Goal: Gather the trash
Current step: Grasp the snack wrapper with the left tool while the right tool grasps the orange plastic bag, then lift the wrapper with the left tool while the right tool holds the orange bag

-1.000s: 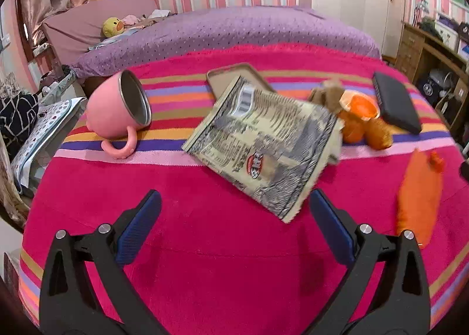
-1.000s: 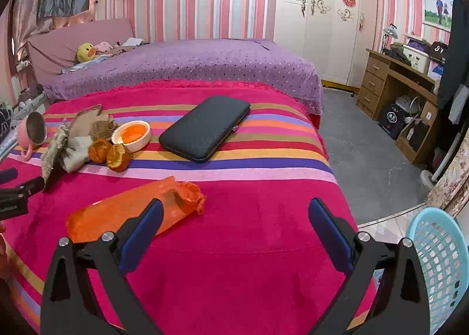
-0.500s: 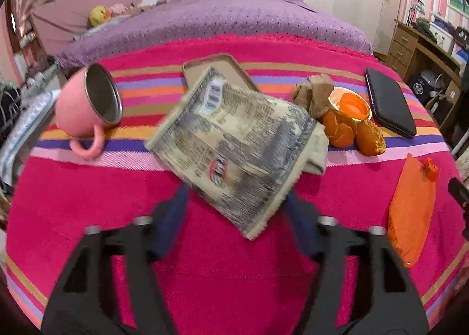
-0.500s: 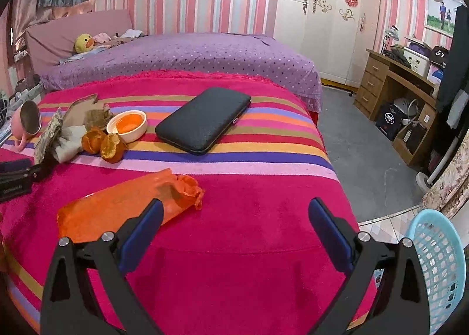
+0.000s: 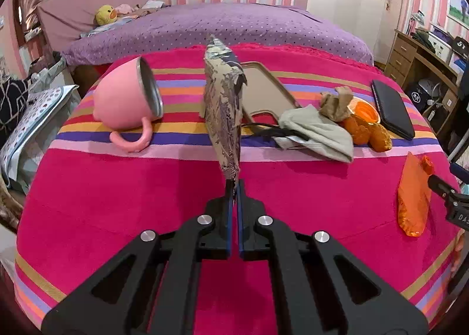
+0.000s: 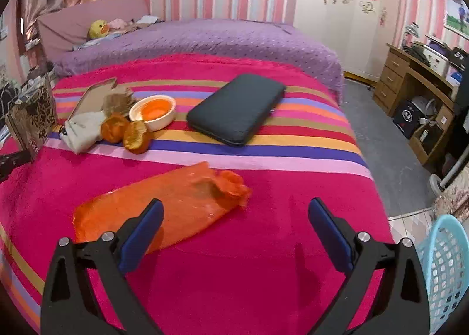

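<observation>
My left gripper (image 5: pixel 233 185) is shut on the corner of a printed snack wrapper (image 5: pixel 223 106), which stands on edge above the pink striped blanket (image 5: pixel 117 194). The same snack wrapper (image 6: pixel 32 115) shows at the far left of the right wrist view. My right gripper (image 6: pixel 234 223) is open over the blanket, with an orange plastic bag (image 6: pixel 164 203) lying just ahead of its left finger. That orange plastic bag (image 5: pixel 413 191) lies at the right in the left wrist view. Orange peels (image 6: pixel 126 132), a crumpled brown paper (image 6: pixel 115 103) and a grey cloth (image 5: pixel 319 132) lie mid-blanket.
A pink mug (image 5: pixel 126 100) lies on its side at the left. A tan tray (image 5: pixel 263 88), a white bowl (image 6: pixel 154 112) and a black case (image 6: pixel 237 109) rest on the blanket. A light-blue basket (image 6: pixel 442 270) stands on the floor at the right, near a wooden desk (image 6: pixel 416 83).
The left gripper's jaws went from wide open to shut on the wrapper's corner, and the wrapper rose from lying flat to standing on edge. The right gripper drew nearer the orange bag.
</observation>
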Demonstrator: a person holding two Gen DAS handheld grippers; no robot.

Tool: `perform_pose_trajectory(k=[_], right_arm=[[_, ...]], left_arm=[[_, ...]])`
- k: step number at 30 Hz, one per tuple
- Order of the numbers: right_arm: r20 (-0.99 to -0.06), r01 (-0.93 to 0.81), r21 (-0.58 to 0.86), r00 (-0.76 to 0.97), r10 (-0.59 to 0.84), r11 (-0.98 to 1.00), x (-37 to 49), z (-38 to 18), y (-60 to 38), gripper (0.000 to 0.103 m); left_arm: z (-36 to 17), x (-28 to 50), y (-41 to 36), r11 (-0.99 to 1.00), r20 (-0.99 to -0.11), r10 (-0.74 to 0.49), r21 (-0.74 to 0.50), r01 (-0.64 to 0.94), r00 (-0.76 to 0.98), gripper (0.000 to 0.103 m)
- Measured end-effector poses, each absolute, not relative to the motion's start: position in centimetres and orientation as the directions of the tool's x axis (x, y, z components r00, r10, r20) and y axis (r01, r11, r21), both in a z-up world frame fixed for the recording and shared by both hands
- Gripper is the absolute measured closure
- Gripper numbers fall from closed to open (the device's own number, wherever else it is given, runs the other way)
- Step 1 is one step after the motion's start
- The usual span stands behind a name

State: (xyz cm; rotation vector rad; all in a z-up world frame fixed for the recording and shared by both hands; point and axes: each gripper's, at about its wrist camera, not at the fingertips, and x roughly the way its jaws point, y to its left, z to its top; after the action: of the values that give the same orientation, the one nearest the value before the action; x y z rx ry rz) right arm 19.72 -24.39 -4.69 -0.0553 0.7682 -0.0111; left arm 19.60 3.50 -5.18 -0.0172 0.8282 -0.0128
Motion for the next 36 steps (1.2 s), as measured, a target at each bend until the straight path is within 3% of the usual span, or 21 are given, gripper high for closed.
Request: perform_pose_trajectory(k=[4,6,10,12,14,24,36], right_arm=[[-0.722,-0.04,-0.055,0.691,-0.012,0.998,20.9,-5.2,-23.5,0.008],[-0.742,-0.062,-0.038,0.671,0.014,0.997,21.4,-5.7,-23.2,0.027],[-0.741,-0.103,-0.001,0.669,0.068,0.995,21.5,-5.9,-22.9,0.05],[-0.736,-0.133,0.001,0.671,0.091,0.991,21.3,-5.9,-22.4,0.072],[-0.731,-0.149,-0.009,0.676,0.095,0.989,21.1,-5.8,-22.0,0.087],[-0.637,-0.107,0.034,0.764,0.104,0.994,18.9,-3.6,-24.4,0.087],[-0.616,-0.088,0.065,0.78,0.109,0.994,17.7,-3.4,-27.1,0.087]], left_arm=[[-5.2,19.7,3.8,1.0,-0.736,-0.012,-0.017,-0.001,0.677,0.103],[-5.0,19.6,3.7,1.0,-0.73,-0.008,-0.006,0.005,0.683,0.103],[-4.8,19.4,3.6,1.0,-0.721,0.0,0.004,0.004,0.693,0.103],[-4.8,19.4,3.6,1.0,-0.72,0.002,0.006,0.003,0.694,0.103],[-4.6,19.4,3.8,1.0,-0.716,0.006,0.007,-0.001,0.698,0.103],[-2.9,18.4,3.4,1.0,-0.667,0.02,0.026,-0.004,0.745,0.103],[-1.2,16.9,1.4,0.999,-0.619,0.0,0.037,0.029,0.785,0.103]])
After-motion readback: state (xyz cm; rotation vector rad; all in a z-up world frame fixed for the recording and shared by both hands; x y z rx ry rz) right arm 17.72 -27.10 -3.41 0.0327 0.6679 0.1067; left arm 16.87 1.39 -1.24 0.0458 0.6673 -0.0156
